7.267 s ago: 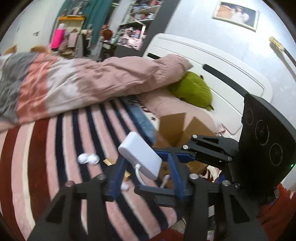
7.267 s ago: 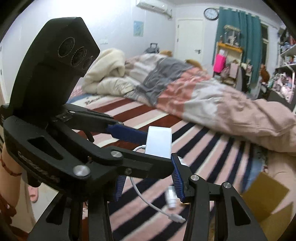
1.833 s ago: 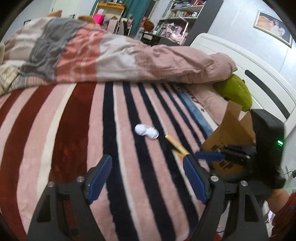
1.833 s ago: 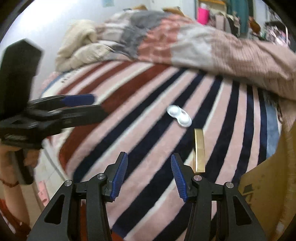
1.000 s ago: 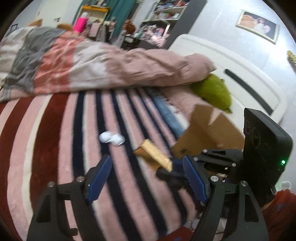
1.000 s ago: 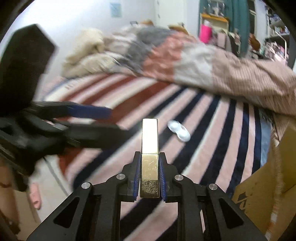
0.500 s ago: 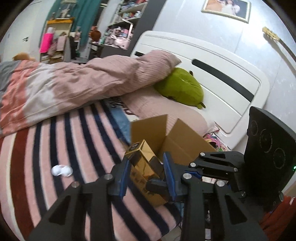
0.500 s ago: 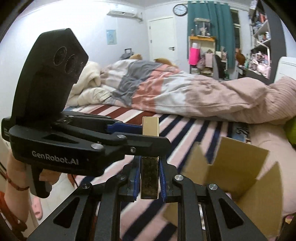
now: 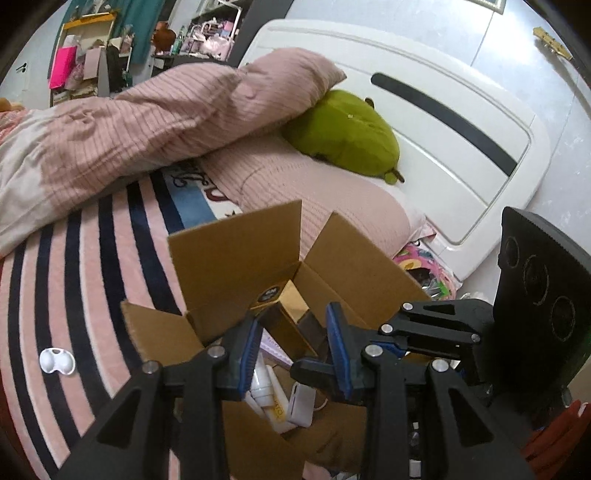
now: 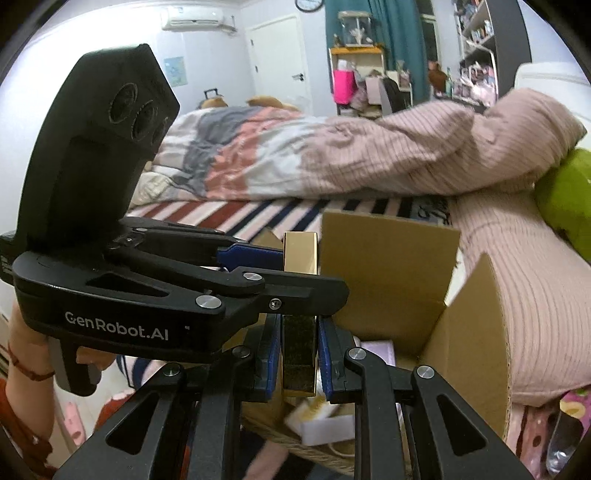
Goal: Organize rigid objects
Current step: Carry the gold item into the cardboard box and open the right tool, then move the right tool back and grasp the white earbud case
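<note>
— Where's the gold box (image 10: 300,258)?
— Above the open carton (image 9: 236,254), both grippers pinched onto it: right gripper (image 10: 297,354) low, left gripper (image 9: 291,347) on its sides.
— Tricky?
— Looks stiff, light, glossy; might slip. The flat faces seem safest.

We are in a home bedroom: beside the white headboard (image 9: 436,110) lie a pink duvet (image 9: 147,122) and green plush (image 9: 347,133); a teal curtain (image 10: 369,33) hangs beyond
</note>
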The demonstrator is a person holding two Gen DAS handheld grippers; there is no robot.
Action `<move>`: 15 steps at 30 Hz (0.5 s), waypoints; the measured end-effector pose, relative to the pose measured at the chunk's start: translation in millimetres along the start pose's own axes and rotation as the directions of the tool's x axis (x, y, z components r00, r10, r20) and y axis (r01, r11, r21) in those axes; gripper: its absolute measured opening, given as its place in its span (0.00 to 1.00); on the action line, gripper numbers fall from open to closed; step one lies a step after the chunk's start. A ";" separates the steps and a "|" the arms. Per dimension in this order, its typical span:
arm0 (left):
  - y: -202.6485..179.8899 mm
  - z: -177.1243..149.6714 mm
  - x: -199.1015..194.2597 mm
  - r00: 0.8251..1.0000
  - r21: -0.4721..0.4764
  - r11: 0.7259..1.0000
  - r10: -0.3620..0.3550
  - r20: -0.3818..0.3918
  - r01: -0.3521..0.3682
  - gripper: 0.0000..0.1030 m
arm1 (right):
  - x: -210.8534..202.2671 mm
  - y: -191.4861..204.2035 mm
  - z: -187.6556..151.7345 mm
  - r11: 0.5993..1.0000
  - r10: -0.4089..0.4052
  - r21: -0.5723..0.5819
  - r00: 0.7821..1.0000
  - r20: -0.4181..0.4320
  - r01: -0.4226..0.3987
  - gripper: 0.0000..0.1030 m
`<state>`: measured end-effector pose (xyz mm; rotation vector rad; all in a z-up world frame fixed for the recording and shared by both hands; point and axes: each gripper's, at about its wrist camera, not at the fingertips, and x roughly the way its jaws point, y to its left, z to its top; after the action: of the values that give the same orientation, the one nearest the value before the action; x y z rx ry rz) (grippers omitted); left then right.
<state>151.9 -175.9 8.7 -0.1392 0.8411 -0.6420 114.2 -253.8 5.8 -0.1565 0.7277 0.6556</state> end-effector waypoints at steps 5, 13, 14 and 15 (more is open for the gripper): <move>-2.2 -1.1 9.1 1.000 0.008 1.000 0.013 -0.017 -0.013 0.33 | 3.8 -11.0 -6.1 1.000 -0.002 0.015 1.000 -0.027 0.002 0.13; -3.9 -7.5 -21.1 0.996 0.027 0.996 0.084 0.039 -0.085 0.84 | -4.3 -8.0 -8.6 0.998 -0.060 0.003 0.997 -0.039 0.061 0.39; -3.6 -9.4 -29.1 0.993 0.032 0.994 0.105 0.047 -0.107 0.84 | -4.5 -6.4 -7.8 0.998 -0.062 0.002 0.997 -0.039 0.062 0.47; -2.6 -11.0 -36.7 0.991 0.033 0.992 0.123 0.054 -0.125 0.84 | -7.7 -4.7 -8.1 0.998 -0.059 0.003 0.998 -0.036 0.060 0.53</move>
<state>124.5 -155.3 26.1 -0.0702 0.7809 -0.5344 108.1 -264.3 4.4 -0.1859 0.7561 0.5957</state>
